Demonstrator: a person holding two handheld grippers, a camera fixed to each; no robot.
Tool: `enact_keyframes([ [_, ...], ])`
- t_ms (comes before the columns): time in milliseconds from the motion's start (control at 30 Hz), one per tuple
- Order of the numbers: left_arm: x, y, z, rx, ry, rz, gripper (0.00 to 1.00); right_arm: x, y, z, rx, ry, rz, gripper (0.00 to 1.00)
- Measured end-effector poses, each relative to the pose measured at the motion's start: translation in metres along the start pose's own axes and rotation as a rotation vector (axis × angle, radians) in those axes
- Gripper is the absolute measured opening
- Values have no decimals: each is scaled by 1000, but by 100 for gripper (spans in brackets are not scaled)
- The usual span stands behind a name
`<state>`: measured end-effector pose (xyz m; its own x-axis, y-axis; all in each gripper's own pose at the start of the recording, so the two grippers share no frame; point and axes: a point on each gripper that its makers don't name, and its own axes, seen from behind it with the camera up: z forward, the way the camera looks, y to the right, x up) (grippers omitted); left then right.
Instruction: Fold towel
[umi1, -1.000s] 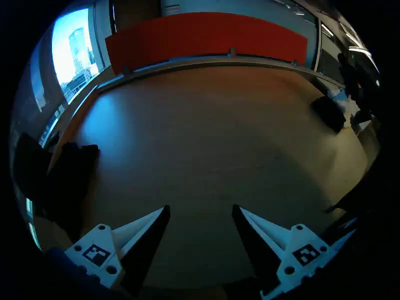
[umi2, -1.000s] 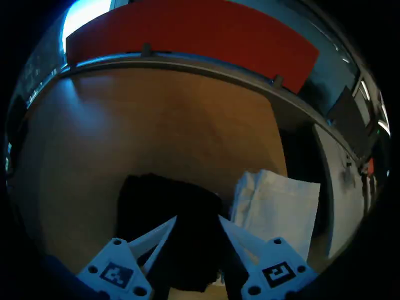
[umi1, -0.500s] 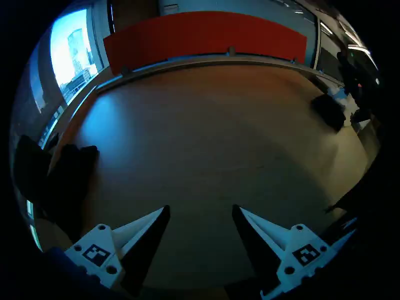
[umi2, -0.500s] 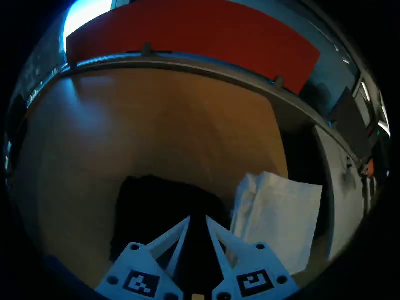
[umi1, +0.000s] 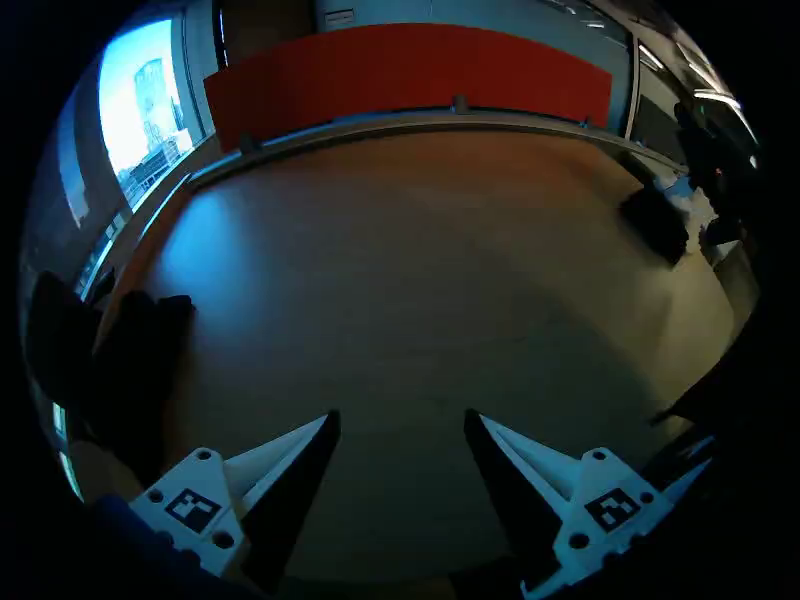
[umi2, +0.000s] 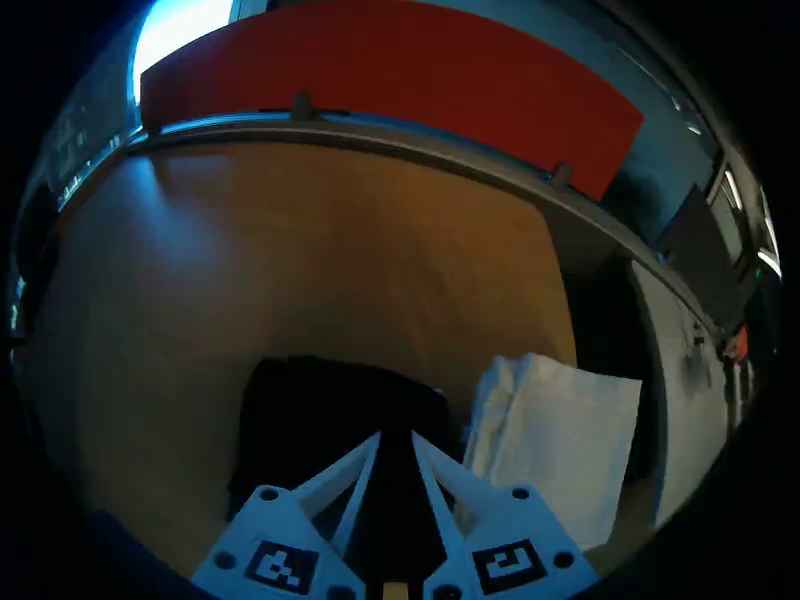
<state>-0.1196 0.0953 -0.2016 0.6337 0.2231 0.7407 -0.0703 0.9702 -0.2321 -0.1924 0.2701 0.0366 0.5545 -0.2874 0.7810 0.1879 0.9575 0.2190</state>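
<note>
A dark towel (umi2: 320, 400) lies bunched on the wooden table (umi2: 300, 250), close in front of the right gripper view. My right gripper (umi2: 395, 440) is shut on the towel's near part, its two white fingers nearly together with dark cloth between them. A folded white towel (umi2: 550, 450) lies just right of the dark one, at the table's right edge. My left gripper (umi1: 400, 415) hangs open over bare wood (umi1: 400, 260), with nothing between its fingers. In the left gripper view a dark bundle (umi1: 655, 222) sits far off to the right.
A red partition (umi1: 410, 70) runs along the table's far edge behind a grey rail. A dark shape (umi1: 130, 370) stands at the table's left side under a bright window (umi1: 140, 100). A person's dark figure (umi1: 715, 160) is at the far right.
My right gripper has gone from open around the dark towel to shut on it, and the view has shifted slightly. The left gripper has stayed in place, open.
</note>
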Motion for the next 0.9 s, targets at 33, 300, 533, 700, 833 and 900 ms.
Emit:
enact_keyframes([
  [33,0,0,0,-1,0,0,92,0,-1,0,1,0,0,19],
  [300,0,-1,0,-2,2,-1,92,2,-6,-1,7,5,-7,78],
  [533,-2,-1,0,-1,1,-4,92,7,-17,0,21,18,-1,83],
  [700,-3,-2,-1,0,1,-5,92,10,-22,2,29,24,7,83],
  [833,-4,-3,-1,1,0,-7,92,13,-27,2,38,33,13,83],
  [900,-4,-3,-2,1,-1,-8,92,14,-29,3,42,37,15,83],
])
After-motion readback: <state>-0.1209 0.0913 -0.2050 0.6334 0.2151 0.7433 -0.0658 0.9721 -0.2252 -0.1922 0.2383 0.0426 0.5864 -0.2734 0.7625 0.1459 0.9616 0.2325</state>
